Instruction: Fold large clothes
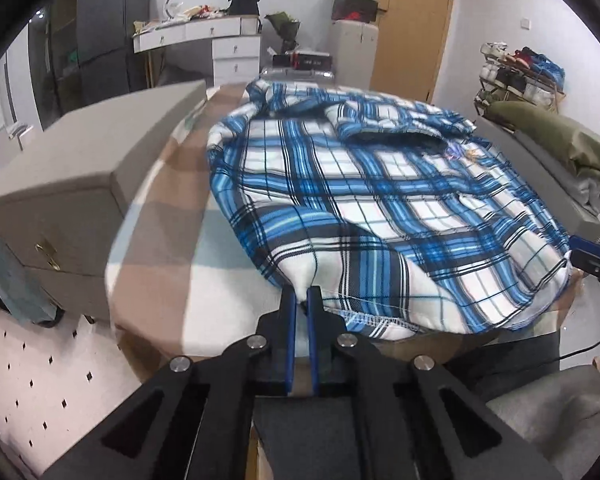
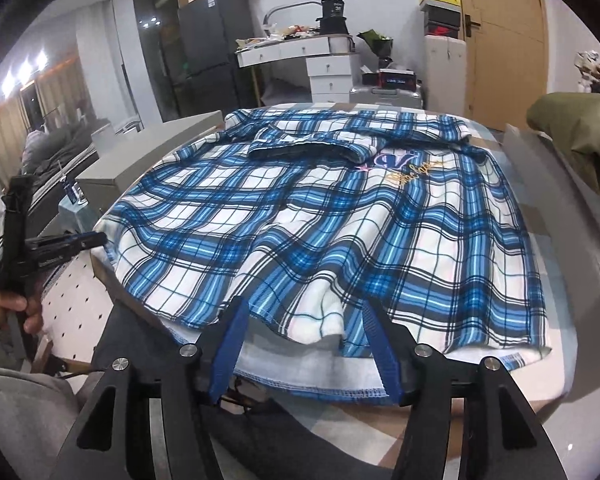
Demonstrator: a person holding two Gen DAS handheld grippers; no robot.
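Plaid shirt (image 1: pixel 380 208) lies spread on the checked bench (image 1: pixel 172 240); left tool (image 1: pixel 302 300) pinches its hem corner, right tool (image 2: pixel 306 316) gapes over the hem, gripping nothing.

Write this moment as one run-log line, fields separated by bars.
left gripper: shut on plaid shirt hem | right gripper: jaws open around hem

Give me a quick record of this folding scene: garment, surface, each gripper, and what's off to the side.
garment: blue plaid shirt, spread flat, sleeve folded across the top
surface: checked blanket
left gripper: shut on the shirt's near hem corner
right gripper: open, fingers astride the hem
side: olive bundle, grey box
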